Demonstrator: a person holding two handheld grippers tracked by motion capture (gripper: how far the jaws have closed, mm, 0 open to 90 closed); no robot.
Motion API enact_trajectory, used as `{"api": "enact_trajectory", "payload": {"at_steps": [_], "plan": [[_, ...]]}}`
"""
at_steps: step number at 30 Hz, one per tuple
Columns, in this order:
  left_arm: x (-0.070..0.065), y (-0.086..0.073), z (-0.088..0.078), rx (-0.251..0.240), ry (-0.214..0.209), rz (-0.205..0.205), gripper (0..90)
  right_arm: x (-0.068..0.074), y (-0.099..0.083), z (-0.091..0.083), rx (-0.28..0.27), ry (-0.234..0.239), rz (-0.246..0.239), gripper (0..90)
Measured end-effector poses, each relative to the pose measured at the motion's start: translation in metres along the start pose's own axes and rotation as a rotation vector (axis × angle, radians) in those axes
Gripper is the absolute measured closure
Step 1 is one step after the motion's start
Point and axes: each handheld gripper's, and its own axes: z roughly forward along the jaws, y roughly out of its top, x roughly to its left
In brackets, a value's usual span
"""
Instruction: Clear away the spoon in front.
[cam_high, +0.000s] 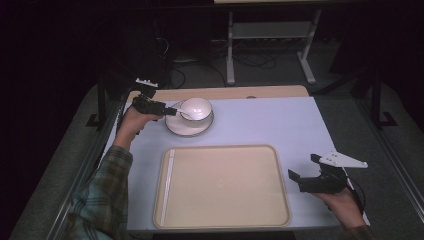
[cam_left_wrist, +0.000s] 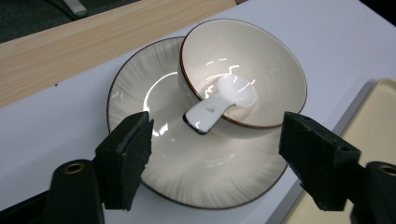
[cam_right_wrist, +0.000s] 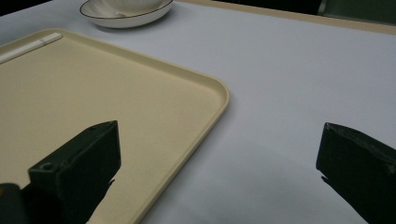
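Two grippers work this table, and the nearer one, the right gripper (cam_high: 305, 169), rests low beside the right edge of the cream tray (cam_high: 280, 200), its jaws spread wide with nothing between them; it looks parked there, out of the way and ready to steady the tray if called on. The tray lies bare in the middle of the pale blue table cover (cam_high: 280, 125), apart from a thin white stick (cam_high: 168, 182) along its left side, probably so that dishes can be set down on it. Beyond the tray's far left corner sits the ribbed plate (cam_left_wrist: 140, 88) with the white bowl (cam_left_wrist: 275, 60) standing on it, pushed toward one side and not centred. A white spoon (cam_left_wrist: 219, 105) lies in the bowl, its scoop down inside and its handle propped over the brown rim, pointing at the left gripper (cam_left_wrist: 215, 144). That gripper hovers just over the plate's near edge, jaws released and wide, one on either side of the spoon handle but pressing on nothing. The angle suggests the handle is the intended hold, since it juts out clear of the bowl.
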Motion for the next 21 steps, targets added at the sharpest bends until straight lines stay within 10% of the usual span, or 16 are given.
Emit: {"api": "enact_trajectory", "payload": {"at_steps": [21], "plan": [[0.016,0.000,0.031,-0.039,-0.111,-0.084,64.8,-0.002,-0.002,-0.003,-0.002,-0.005,0.006,0.0]]}}
